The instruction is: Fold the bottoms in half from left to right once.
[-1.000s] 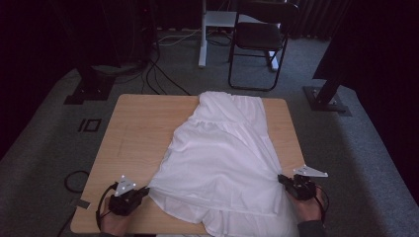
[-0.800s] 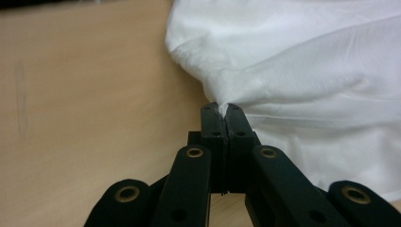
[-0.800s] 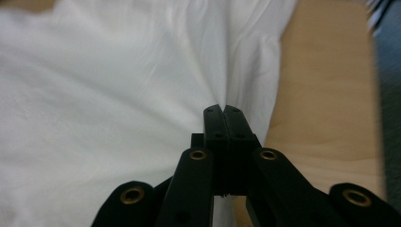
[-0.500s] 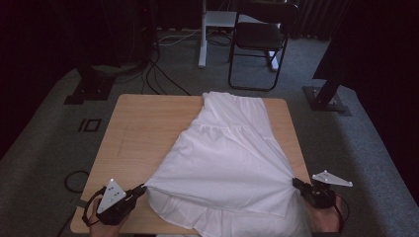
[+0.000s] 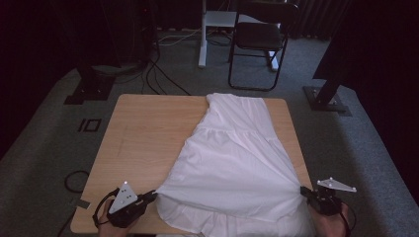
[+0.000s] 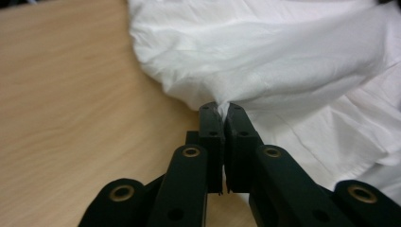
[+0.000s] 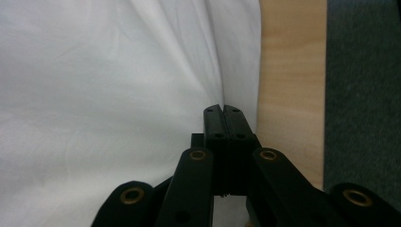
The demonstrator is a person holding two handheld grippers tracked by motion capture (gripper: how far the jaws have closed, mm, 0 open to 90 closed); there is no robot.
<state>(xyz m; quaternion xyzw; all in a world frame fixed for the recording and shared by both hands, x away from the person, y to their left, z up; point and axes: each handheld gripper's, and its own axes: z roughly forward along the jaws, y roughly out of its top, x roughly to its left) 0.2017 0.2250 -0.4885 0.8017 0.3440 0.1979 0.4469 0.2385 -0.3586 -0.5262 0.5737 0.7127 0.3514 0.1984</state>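
A white cloth garment [image 5: 237,158] lies spread over the right half of the wooden table [image 5: 143,143], narrow at the far edge and wide at the near edge. My left gripper [image 5: 150,196] is at the near left and is shut on the cloth's left edge [image 6: 222,104]. At the table's near right corner, my right gripper [image 5: 304,190] is shut on the cloth's right edge [image 7: 222,101]. The fabric is pulled taut between the two grippers, and its hem hangs over the front edge.
A black folding chair [image 5: 259,39] and a white stand [image 5: 202,34] are on the grey carpet beyond the table. Black stand bases [image 5: 86,89] [image 5: 326,98] and cables lie at the far left and right. The table's left half is bare wood.
Both grippers have drawn back toward the near edge and further apart, holding the cloth. The garment has slid nearer and stretched wider and flatter across its near part.
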